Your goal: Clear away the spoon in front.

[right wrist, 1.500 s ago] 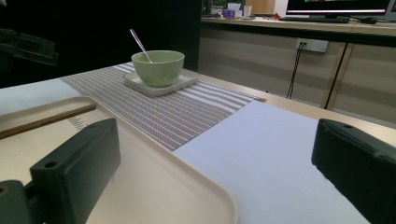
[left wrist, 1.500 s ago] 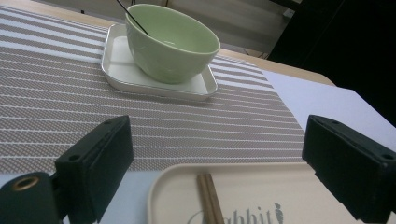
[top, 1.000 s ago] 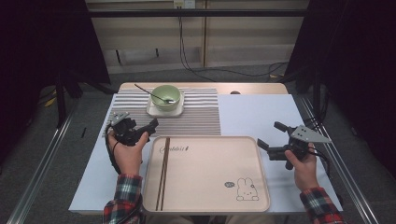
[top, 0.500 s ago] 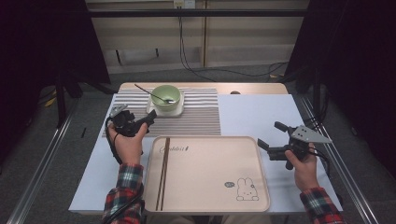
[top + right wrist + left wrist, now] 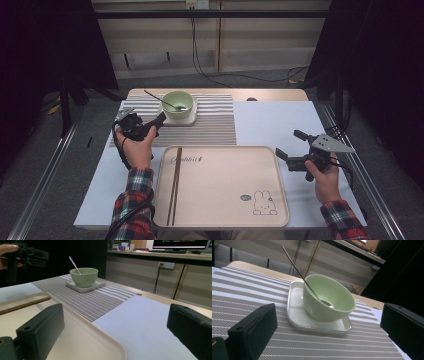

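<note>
A: Step in hand, as I read it: approach. Left claw (image 5: 161,119) sits just left of the pale green ceramic bowl (image 5: 177,104), jaws wide and just been opening, nothing between them. From the left gripper view the bowl (image 5: 329,298) stands dead ahead on its white square saucer (image 5: 298,315), framed between the two black jaws.

B: And the thin metal spoon (image 5: 162,100)?

A: Leans in the bowl, handle up and out toward the far left. Bowl and saucer rest at the far middle of the grey-and-white striped placemat (image 5: 220,127).

B: Right claw (image 5: 290,145)?

A: Wide too, empty, hovering over the white sheet beside the beige rectangular tray with the rabbit print (image 5: 225,200). A pair of dark wooden chopsticks (image 5: 174,185) lies along the tray's left side.

B: Next move calls for?

A: Likely a short level push forward so the jaws straddle bowl wall or saucer rim, then close. Spoon handle leans toward that side; worth keeping the jaws below it.

B: Room?

A: Open mat to the left of the saucer. The tabletop's far edge (image 5: 280,94) lies close behind the bowl, so little margin for pushing it away. Tray rim sits near, toward the person; most of the tray bare.
</note>
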### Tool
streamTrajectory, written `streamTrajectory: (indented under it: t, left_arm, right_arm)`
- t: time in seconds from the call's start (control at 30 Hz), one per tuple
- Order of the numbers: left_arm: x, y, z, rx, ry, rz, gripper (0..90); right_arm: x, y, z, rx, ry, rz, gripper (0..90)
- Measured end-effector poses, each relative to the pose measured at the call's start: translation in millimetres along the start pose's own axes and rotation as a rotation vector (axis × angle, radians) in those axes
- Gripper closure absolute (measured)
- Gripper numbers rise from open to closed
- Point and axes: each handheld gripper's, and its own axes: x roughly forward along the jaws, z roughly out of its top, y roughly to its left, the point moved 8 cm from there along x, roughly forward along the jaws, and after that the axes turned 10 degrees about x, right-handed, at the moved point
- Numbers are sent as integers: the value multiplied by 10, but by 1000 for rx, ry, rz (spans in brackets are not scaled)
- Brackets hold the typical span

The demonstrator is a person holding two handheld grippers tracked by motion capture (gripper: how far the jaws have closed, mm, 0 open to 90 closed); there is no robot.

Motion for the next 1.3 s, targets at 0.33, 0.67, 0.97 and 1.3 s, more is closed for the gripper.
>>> streamTrajectory:
  t: [0.33, 0.67, 0.97, 1.3]
  left_arm:
    - [138, 115, 14, -54, -3, 13, 0]
    - [230, 154, 109, -62, -25, 14, 0]
    - [330, 143, 187, -46, -21, 21, 0]
    - [468, 199, 189, -23, -13, 30, 29]
  right_arm:
    - [5, 4, 8, 7, -3, 1, 8]
    - [25, -3, 15, 1, -10, 2, 8]
    - [60, -18, 17, 5, -6, 4, 8]
    - [75, -30, 24, 3, -9, 7, 8]
